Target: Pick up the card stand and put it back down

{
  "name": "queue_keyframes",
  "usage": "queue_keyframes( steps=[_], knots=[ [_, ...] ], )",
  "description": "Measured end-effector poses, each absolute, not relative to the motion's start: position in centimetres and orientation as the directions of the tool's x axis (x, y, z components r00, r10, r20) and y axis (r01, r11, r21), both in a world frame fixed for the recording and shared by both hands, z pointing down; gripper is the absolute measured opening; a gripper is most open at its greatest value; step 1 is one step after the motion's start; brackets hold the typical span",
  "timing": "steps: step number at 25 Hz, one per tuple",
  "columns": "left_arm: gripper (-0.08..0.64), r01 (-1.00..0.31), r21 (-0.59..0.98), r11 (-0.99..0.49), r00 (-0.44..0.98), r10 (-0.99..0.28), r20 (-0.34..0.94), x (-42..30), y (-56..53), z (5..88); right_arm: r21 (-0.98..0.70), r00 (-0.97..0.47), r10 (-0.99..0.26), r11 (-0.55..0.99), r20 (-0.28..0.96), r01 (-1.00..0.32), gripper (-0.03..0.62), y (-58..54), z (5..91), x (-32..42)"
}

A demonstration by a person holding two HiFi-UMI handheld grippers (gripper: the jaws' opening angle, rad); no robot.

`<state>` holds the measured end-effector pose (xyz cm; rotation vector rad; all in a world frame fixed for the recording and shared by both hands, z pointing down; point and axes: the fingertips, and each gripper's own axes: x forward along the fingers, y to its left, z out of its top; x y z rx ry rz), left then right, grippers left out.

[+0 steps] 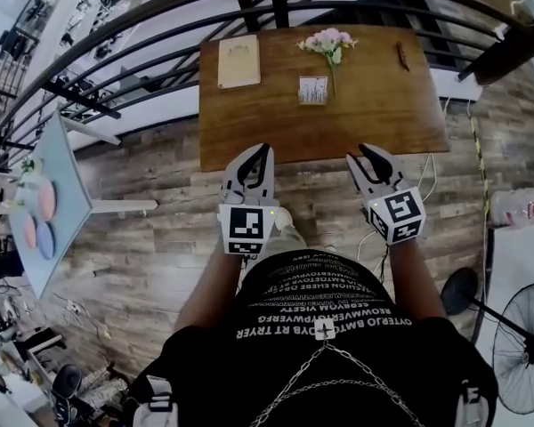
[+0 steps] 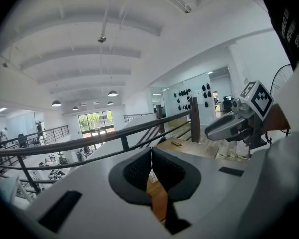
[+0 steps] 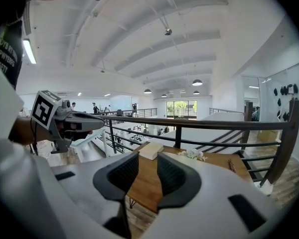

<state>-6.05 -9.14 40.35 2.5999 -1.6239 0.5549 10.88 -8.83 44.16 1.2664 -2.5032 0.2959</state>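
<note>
- Currently the card stand (image 1: 312,90) sits upright on the wooden table (image 1: 249,132), a little right of the middle and on the far half, just near of the flower sprig (image 1: 329,43) and well right of the tan notebook (image 1: 238,60)
- Neither claw touches it: both hover over the floor at the near edge of the table, well short of the stand
- The left gripper (image 1: 263,152) has its jaws brought together at the tips with nothing caught between them
- The right gripper (image 1: 363,156) stands about half open and empty; only tabletop shows through its gap
- My guess is that the stand is light and stiff, a small clear or white holder with a printed card in it, likely smooth-sided and easy to tip or skid
- It looks best taken low across its thin faces, close to the base, with a gentle squeeze so that the card is not bent
- The stand's base and material are too small to make out from the head view
- In the right gripper view it seems to be hidden behind a jaw; the notebook (image 3: 151,151), the flower sprig (image 3: 194,154) and the railing (image 3: 214,125) show there
- In the left gripper view a pale scrap shows low between the jaws, and I cannot tell whether it is the stand
</note>
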Motion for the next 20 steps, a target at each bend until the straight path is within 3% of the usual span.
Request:
queue_keyframes(
  steps=[20],
  knots=[
    [0.028,-0.828,-0.142,-0.543,0.498,-0.827,0.262,-9.8,-16.8,38.7,0.026,-0.508,-0.774,0.557,0.379,-0.83,0.126,-14.8,41.9,5.1]
  ],
)
